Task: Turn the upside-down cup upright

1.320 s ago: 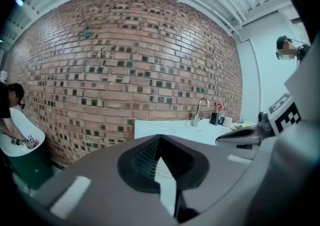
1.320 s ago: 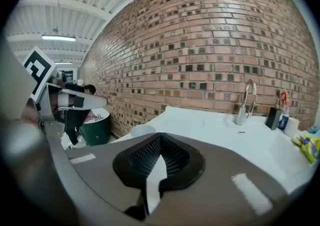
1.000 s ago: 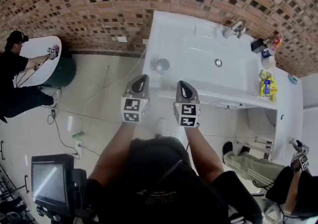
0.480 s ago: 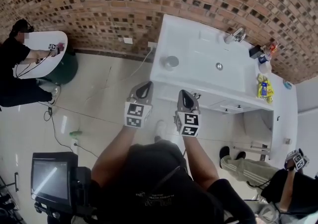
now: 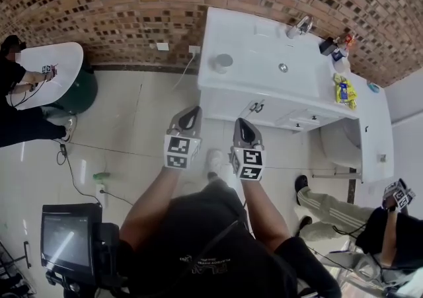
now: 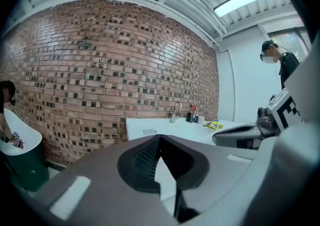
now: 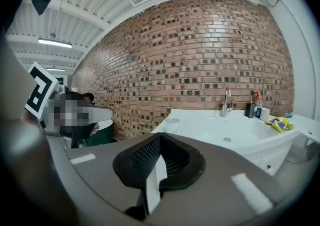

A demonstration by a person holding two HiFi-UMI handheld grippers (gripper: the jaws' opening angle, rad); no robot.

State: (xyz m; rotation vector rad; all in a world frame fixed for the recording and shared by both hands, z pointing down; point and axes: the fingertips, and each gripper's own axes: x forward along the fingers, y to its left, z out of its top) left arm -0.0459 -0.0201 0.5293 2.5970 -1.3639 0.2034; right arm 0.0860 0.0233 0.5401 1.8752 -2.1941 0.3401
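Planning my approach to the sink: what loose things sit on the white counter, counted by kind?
Pale grey cup: 1
Small containers beside the chrome faucet: 3 (dark box, red-topped bottle, white tub)
Yellow packet: 1
Small teal object: 1
Total: 6

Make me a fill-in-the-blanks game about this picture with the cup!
The wall behind the sink is made of ____.
In the head view, the cup sits ____ of the faucet.
The left tongs and right tongs hang over the tiled ____.
Missing words: bricks, left, floor.
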